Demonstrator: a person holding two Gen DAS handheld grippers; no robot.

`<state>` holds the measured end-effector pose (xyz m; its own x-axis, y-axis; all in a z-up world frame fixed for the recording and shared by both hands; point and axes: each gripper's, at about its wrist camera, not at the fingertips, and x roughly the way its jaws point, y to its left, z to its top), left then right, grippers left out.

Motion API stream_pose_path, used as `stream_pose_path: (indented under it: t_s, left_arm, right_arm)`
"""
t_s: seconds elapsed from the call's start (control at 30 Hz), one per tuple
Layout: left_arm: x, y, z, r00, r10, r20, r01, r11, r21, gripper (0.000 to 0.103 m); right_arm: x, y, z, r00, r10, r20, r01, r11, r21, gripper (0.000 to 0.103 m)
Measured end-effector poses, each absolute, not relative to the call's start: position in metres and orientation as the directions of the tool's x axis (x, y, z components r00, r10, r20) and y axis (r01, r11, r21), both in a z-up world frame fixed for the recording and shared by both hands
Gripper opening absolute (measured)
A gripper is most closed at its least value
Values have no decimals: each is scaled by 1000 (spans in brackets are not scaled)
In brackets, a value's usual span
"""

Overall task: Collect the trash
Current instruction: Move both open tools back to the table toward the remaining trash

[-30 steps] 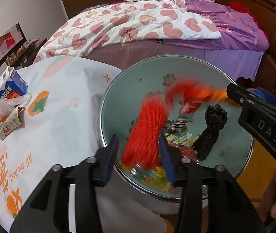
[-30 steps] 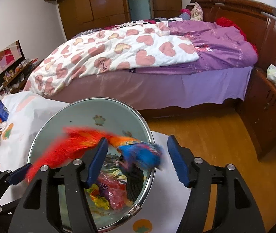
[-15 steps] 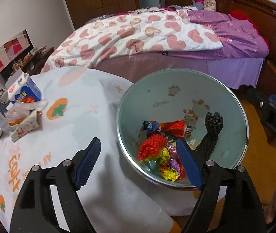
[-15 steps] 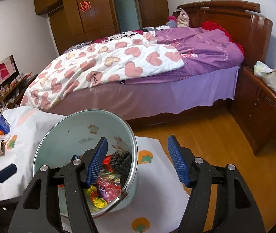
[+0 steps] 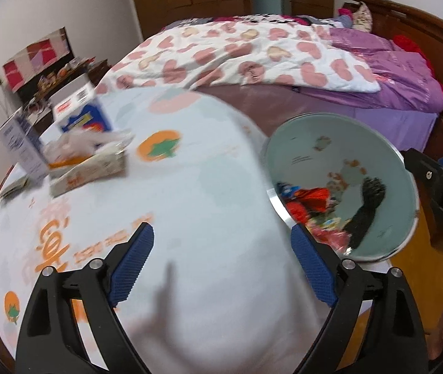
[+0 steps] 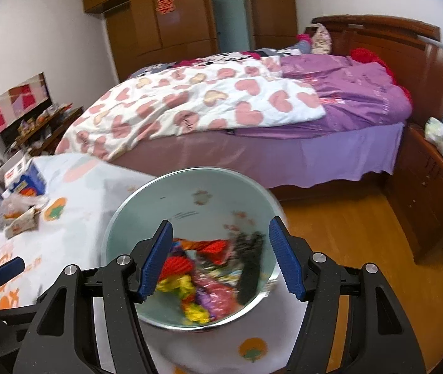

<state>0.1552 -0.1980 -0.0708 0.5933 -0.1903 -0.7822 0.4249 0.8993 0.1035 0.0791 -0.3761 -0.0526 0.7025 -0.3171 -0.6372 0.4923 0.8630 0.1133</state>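
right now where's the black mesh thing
It lies inside the trash bin, leaning on the bin's right inner wall beside the colourful wrappers: black mesh piece, right of centre in the left wrist view.

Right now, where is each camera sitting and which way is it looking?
Left wrist: sits on the left gripper, looking down over the tablecloth toward the bed; its jaws, just opened wide, are empty, and the right gripper's tip shows beside the bin.
Right wrist: sits on the right gripper, looking down into the bin; its jaws are open and empty, and the left gripper's tip shows.
Both share the bin, tablecloth, boxes and bed.
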Motion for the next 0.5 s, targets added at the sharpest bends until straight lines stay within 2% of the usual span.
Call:
stream_pose_path:
  t_s: [0.5]
  left_arm:
    - [197, -56, -83, 604, -48, -796, 206, 974, 98, 86]
  right_arm:
    - [130, -274, -57, 735, -160, -659, 290, 952, 93, 64]
